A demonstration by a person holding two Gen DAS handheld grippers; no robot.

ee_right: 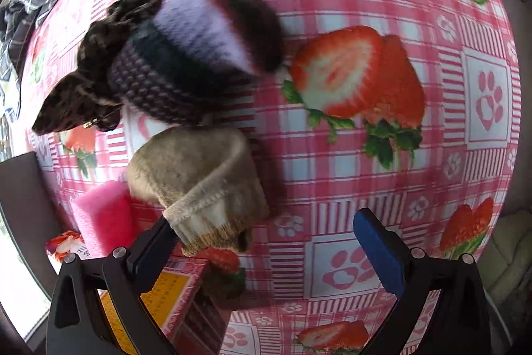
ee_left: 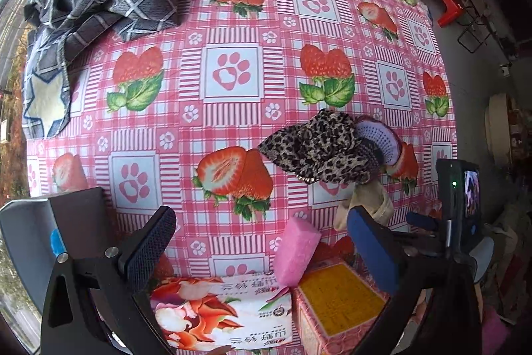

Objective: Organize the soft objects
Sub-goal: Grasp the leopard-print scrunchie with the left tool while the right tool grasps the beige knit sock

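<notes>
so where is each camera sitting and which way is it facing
Left wrist: on the left gripper, looking across the strawberry-print cloth; its own open fingers show, plus the right gripper.
Right wrist: on the right gripper, looking down close at the knitted hat; open fingers show.
Shared: leopard-print cloth, beige sock, pink sponge.

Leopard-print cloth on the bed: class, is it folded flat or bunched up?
Bunched up: the leopard-print cloth sits in a crumpled, creased heap against the purple knitted hat.
</notes>
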